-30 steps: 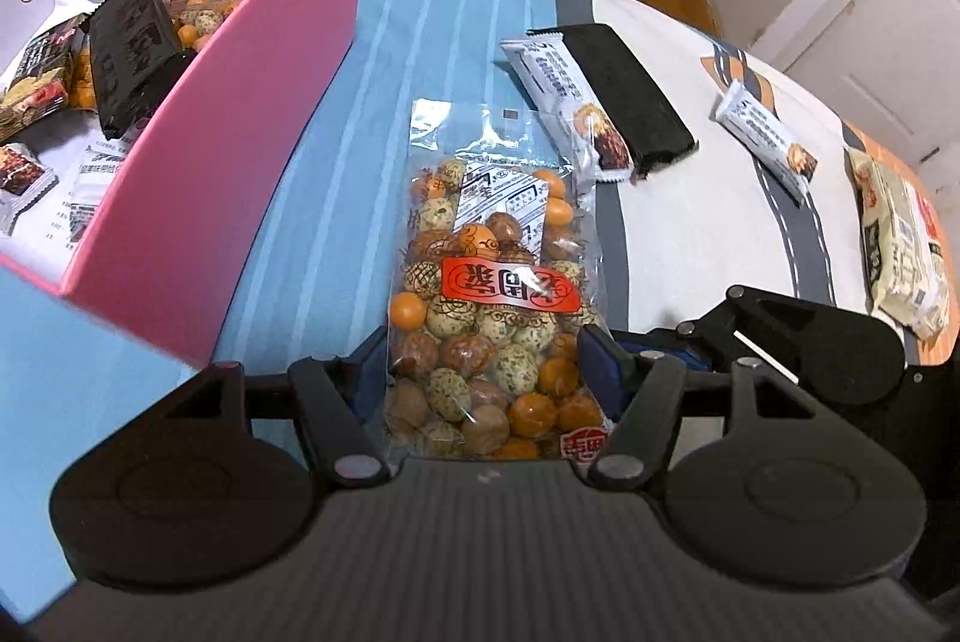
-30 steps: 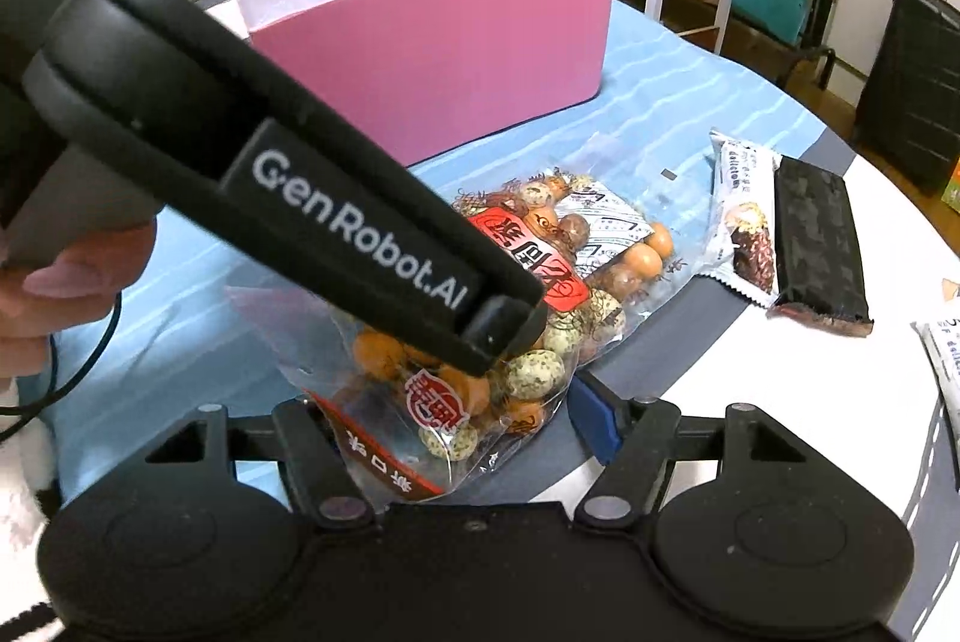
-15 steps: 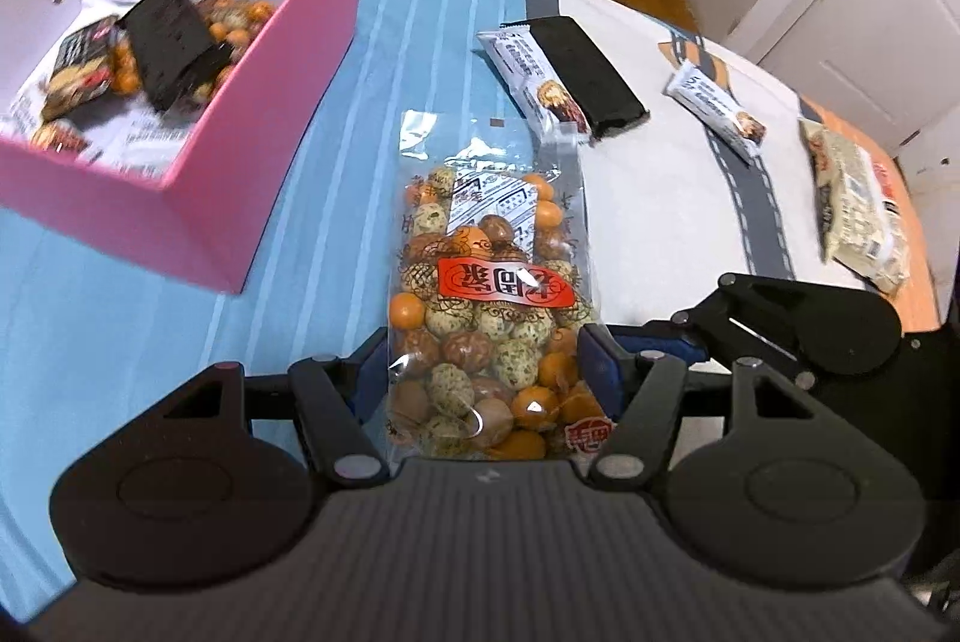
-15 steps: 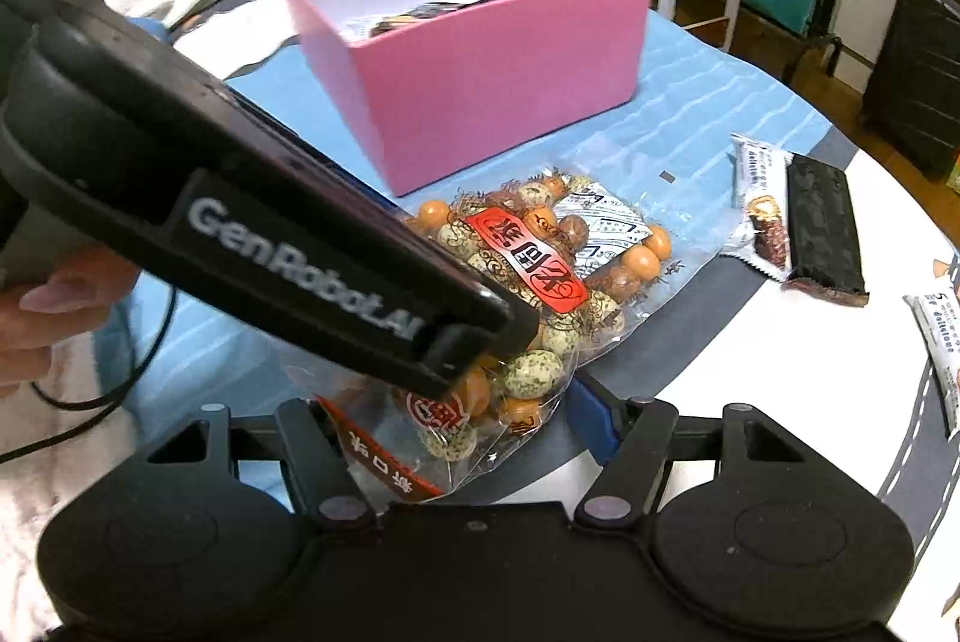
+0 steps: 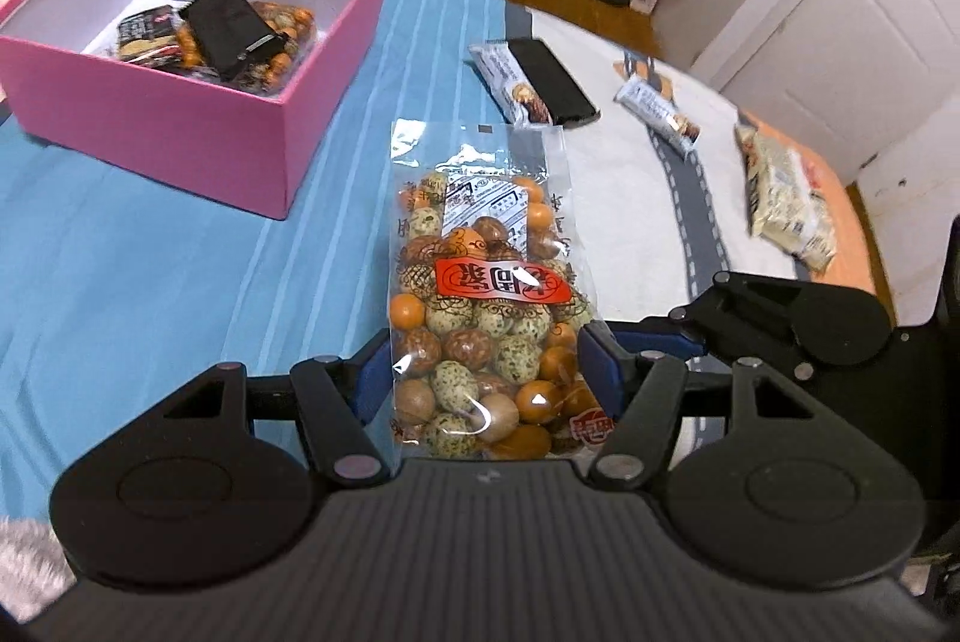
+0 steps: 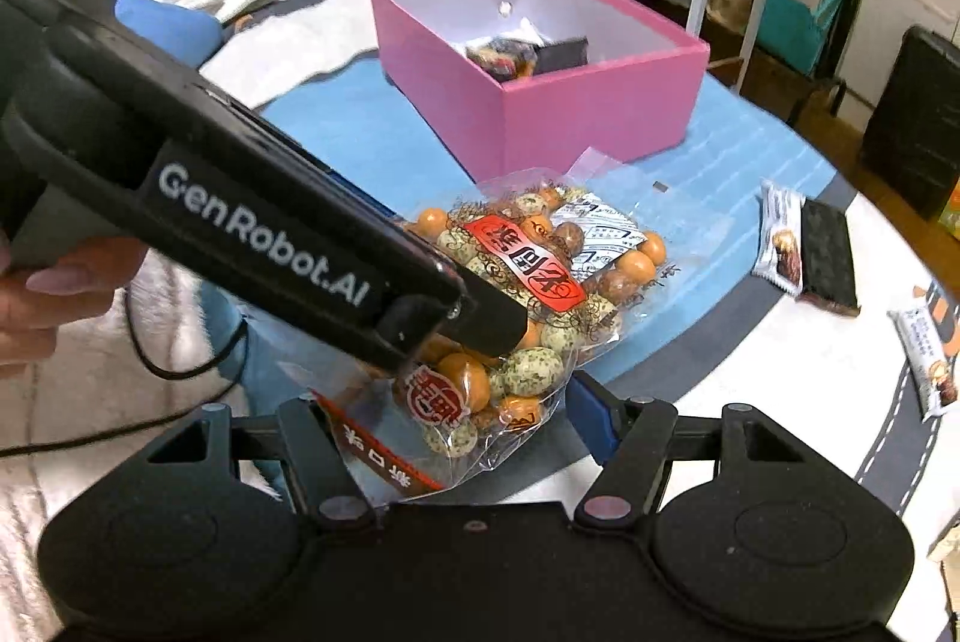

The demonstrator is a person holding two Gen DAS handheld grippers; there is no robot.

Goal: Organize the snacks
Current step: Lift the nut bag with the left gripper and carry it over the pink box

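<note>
Gripping the clear bag of coated nuts [image 5: 486, 318] at its lower end, the left gripper [image 5: 486, 372] is seen with its blue pads pressed against the bag's two side edges, so the bag is held off the blue striped cloth [image 5: 150, 252], apparently lifted, with its sealed top pointing toward the pink box [image 5: 198, 132]. The right gripper [image 6: 462, 432] is positioned at the same lower end with its fingers spread; whether the film is touched by them cannot be told. The bag is judged moderately heavy for its size, soft-walled and slippery, its loose round contents liable to shift, so a hold across the filled body, not the empty top flap, is favoured. Other snacks are already lying inside the box, and wrapped bars [image 5: 534, 84] are left on the table further off.
</note>
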